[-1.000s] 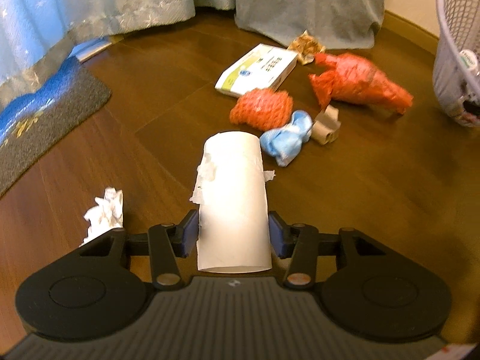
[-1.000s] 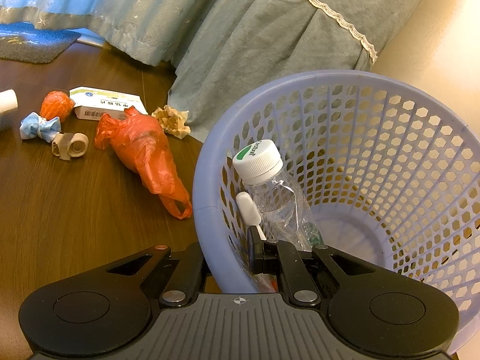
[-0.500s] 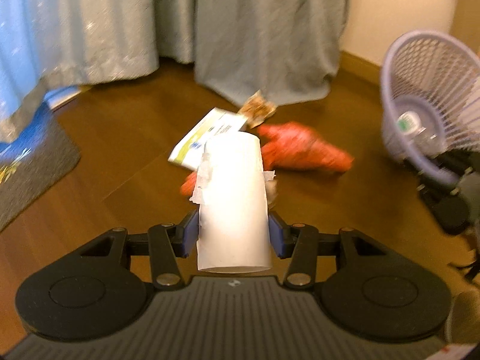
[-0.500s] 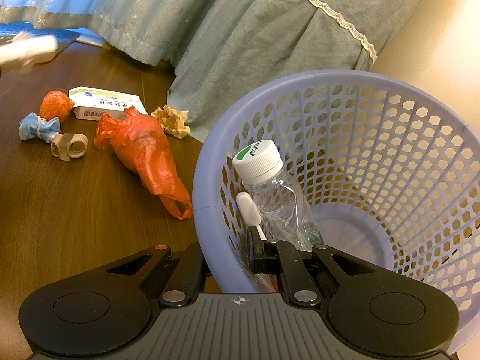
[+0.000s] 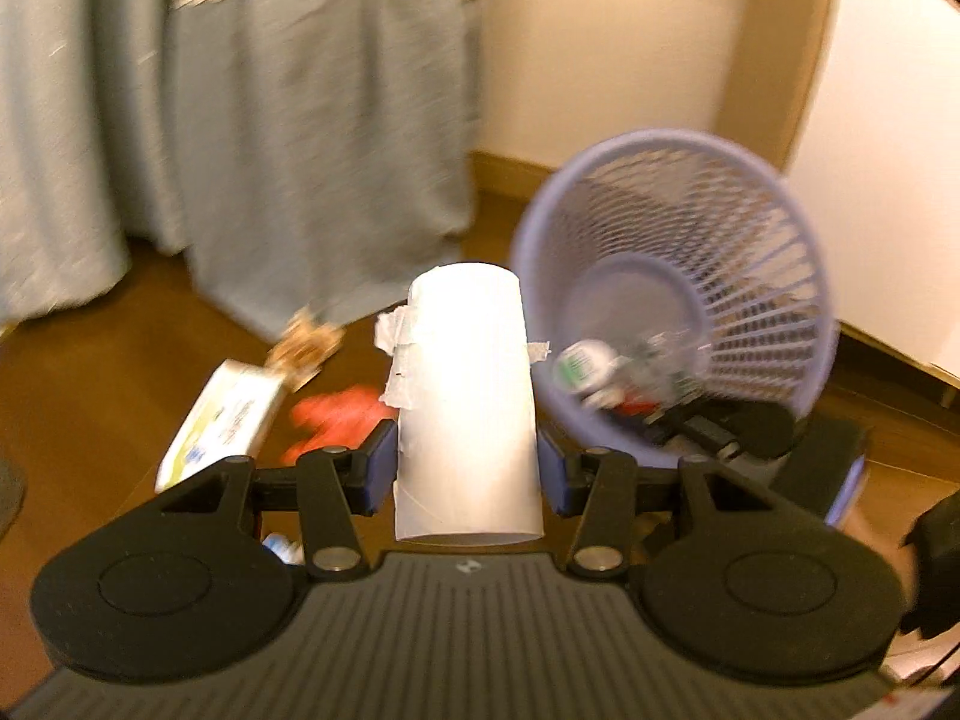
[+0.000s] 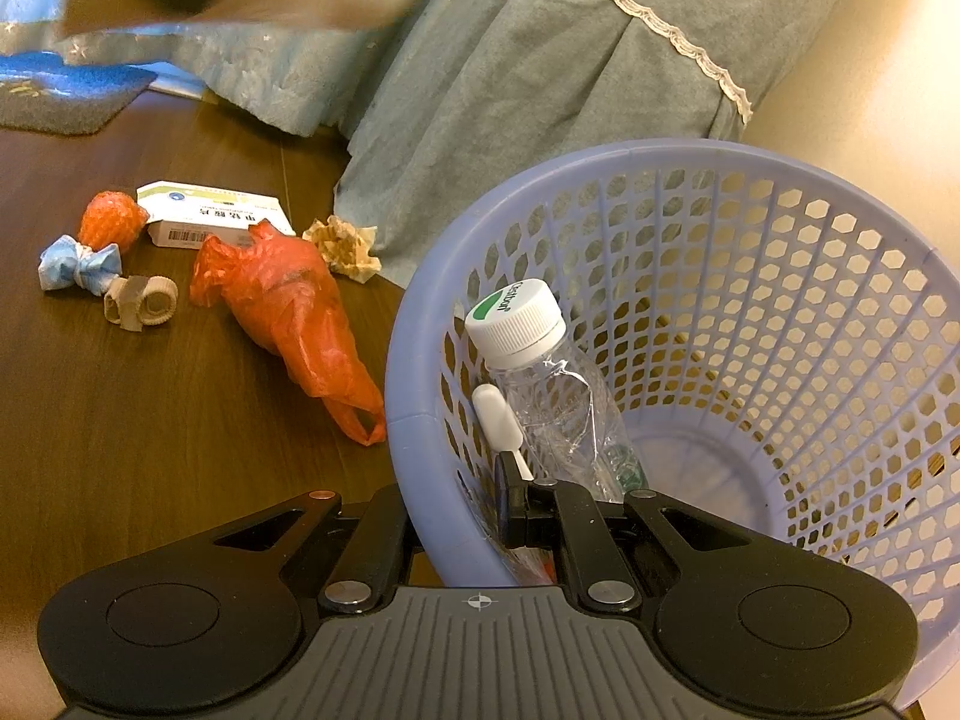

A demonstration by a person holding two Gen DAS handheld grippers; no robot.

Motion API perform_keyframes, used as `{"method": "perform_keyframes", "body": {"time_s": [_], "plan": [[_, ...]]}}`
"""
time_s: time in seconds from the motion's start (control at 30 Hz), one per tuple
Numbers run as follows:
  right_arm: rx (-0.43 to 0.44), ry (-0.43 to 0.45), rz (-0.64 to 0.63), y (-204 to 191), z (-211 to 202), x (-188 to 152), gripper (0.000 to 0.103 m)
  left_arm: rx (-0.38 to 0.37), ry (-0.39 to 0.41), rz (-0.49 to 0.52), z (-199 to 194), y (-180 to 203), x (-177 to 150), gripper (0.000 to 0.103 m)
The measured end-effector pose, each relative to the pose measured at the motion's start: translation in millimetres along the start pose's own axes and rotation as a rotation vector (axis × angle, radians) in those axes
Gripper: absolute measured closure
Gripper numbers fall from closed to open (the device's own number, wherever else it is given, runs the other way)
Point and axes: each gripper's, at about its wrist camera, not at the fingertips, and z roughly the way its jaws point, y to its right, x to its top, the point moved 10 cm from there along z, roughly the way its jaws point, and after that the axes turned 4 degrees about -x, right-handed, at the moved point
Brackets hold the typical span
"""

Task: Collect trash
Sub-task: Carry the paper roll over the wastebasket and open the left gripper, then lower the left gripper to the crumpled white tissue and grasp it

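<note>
Left wrist view: the left gripper (image 5: 467,468) is clamped on a white cardboard tube (image 5: 465,402), a bare paper roll core with torn paper scraps along its left edge. The tube's long axis runs straight ahead along the fingers, its open near end toward the camera and its far end aimed just left of a tilted lavender mesh basket (image 5: 774,276). The basket's mouth faces the camera; a capped bottle lies inside, blurred. On the wooden floor (image 5: 90,372) left of the tube lie a white carton (image 5: 222,420), a red bag and a crumpled brown wrapper (image 5: 303,348); any print is too blurred to read.

Right wrist view: the right gripper (image 6: 462,516) pinches the basket's (image 6: 750,300) near rim, one finger outside the wall, one inside. Inside, a clear plastic bottle (image 6: 552,396) leans with its white-and-green cap up; the cap's lettering is too small to make out. An orange plastic bag (image 6: 282,306) lies on the floor (image 6: 150,432) just beside the basket, its long axis slanting toward the rim. The carton (image 6: 210,222) shows a barcode and characters that cannot be read.
</note>
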Motion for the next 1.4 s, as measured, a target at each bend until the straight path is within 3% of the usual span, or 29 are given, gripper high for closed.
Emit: {"method": "perform_keyframes", "body": {"time_s": [0.17, 0.27, 0.33, 0.43, 0.57, 0.93, 1.2, 1.4], "plan": [[0.002, 0.004, 0.015, 2.3, -1.0, 1.2, 0.097, -0.114, 0.02, 0.089, 29.0, 51.4, 34.2, 0.059], [0.002, 0.005, 0.019, 2.3, -0.8, 1.3, 0.097, -0.195, 0.081, 0.117, 52.3, 82.5, 61.7, 0.055], [0.002, 0.005, 0.018, 2.1, -0.3, 1.6, 0.097, -0.204, 0.11, 0.104, 63.9, 88.2, 74.6, 0.045], [0.004, 0.007, 0.024, 2.6, -0.4, 1.2, 0.097, -0.182, 0.135, 0.074, 59.0, 77.0, 78.0, 0.045], [0.004, 0.007, 0.035, 3.3, 0.1, 1.9, 0.097, -0.076, 0.121, 0.004, 43.6, 29.9, 58.4, 0.045], [0.005, 0.009, 0.028, 5.1, -1.3, 0.9, 0.097, 0.304, 0.066, -0.211, -30.6, -120.8, -41.6, 0.045], [0.006, 0.007, 0.011, 2.8, -1.7, -0.7, 0.097, 0.563, -0.029, -0.367, -82.0, -187.2, -146.1, 0.045], [0.006, 0.003, -0.005, 0.1, -1.4, -0.8, 0.097, 0.647, -0.1, -0.42, -91.9, -207.0, -203.8, 0.045]]}}
